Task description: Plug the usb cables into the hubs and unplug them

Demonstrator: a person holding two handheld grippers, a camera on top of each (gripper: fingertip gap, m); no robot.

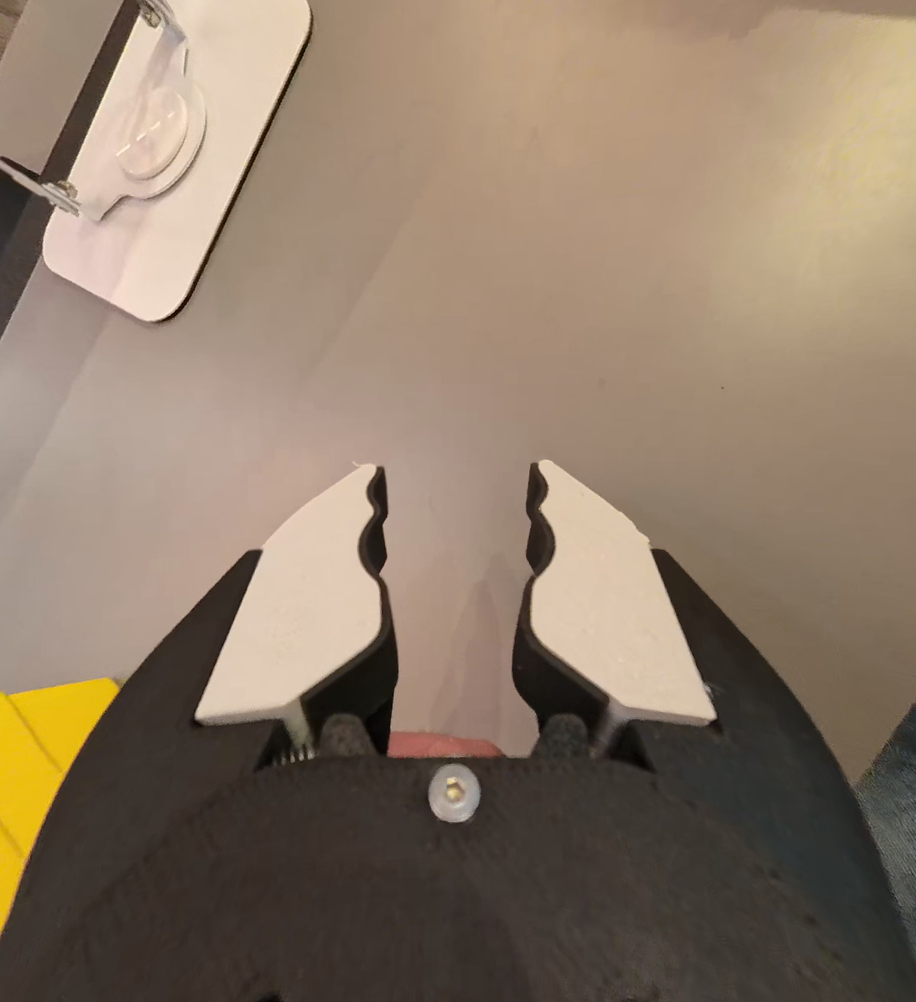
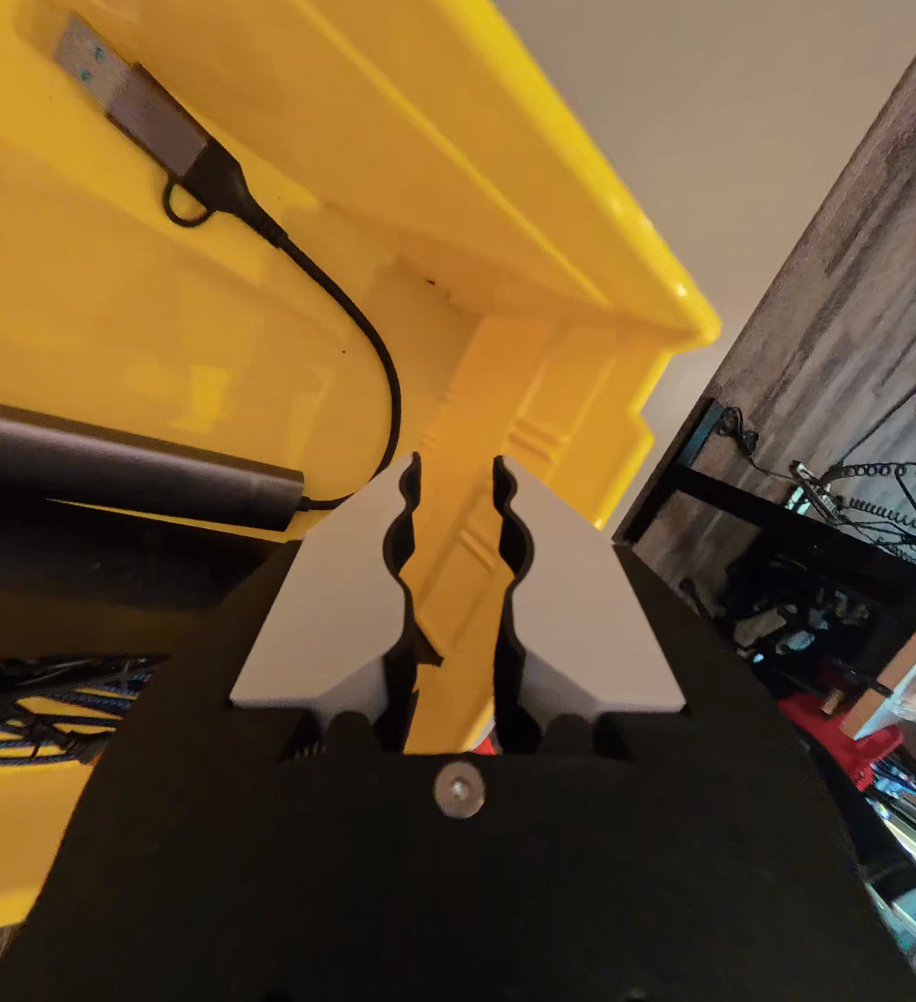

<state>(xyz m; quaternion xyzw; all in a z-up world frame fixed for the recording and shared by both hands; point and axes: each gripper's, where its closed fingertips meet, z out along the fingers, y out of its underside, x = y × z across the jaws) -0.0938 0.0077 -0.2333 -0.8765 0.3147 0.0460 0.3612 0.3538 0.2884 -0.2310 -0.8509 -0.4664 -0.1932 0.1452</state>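
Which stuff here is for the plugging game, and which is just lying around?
For the job:
- grey USB hub
- its USB plug
- braided cables
- yellow bin
- left gripper
- right gripper

Just lying about:
- white pad with clear mount
- coiled cords

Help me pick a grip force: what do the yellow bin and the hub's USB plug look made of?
Yellow bin: glossy moulded plastic, judging by its shiny highlights and ribbed corners. USB plug: seemingly a brushed grey metal shell with a matte black rubbery strain relief behind it.
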